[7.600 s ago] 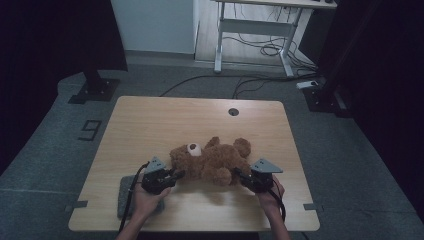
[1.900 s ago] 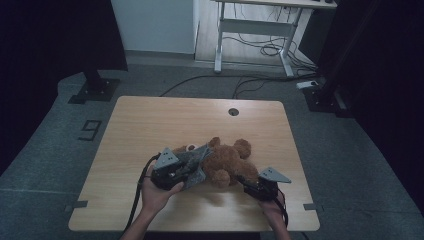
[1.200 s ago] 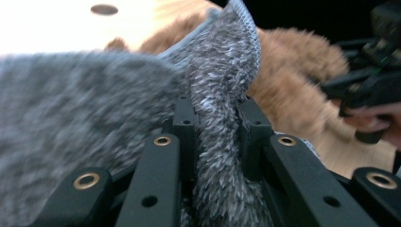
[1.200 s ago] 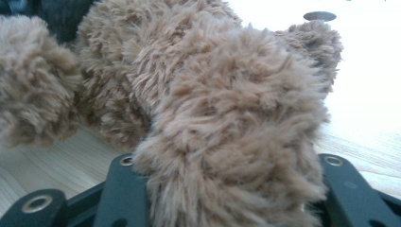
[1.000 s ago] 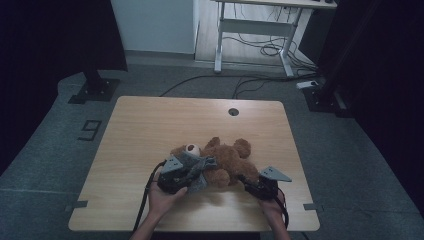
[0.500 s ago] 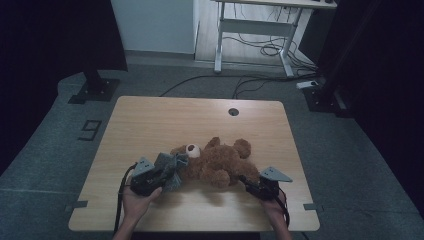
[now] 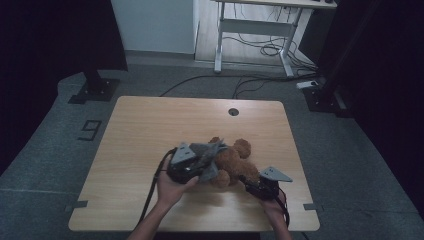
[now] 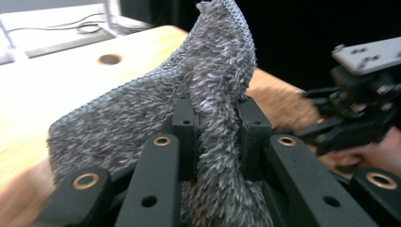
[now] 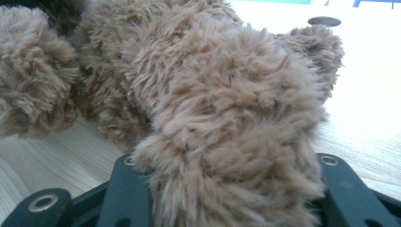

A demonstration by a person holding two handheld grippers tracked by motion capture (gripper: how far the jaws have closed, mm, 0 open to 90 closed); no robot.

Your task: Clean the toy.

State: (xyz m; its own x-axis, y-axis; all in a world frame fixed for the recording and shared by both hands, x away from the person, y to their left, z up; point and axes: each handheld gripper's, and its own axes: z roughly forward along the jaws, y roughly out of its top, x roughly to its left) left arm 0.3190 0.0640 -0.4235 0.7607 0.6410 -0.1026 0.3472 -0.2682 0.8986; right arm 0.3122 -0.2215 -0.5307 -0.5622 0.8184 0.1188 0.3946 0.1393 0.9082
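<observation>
A brown teddy bear [image 7: 234,161] lies on the wooden table [image 7: 150,125], right of centre. My left gripper [image 7: 201,163] hovers over the bear's left side, shut on a grey fuzzy cloth [image 7: 211,151] that drapes across the bear's head. In the left gripper view the cloth [image 8: 208,80] is pinched between the jaws of the left gripper [image 8: 216,118] and rises above them. My right gripper [image 7: 248,181] sits at the bear's near right, shut on a furry limb. That limb [image 9: 236,142] bulges between the right gripper's [image 9: 227,172] jaws in the right gripper view.
A round cable hole [image 7: 233,111] sits near the table's far edge. A desk frame with cables [image 7: 260,35] stands on the floor beyond. Dark stands flank the table. In the left gripper view the right gripper [image 8: 364,109] appears at the right.
My left gripper has swung from the bear's left side rightward and upward, carrying the grey cloth over the bear's head. The right gripper and the bear's limb have stayed put.
</observation>
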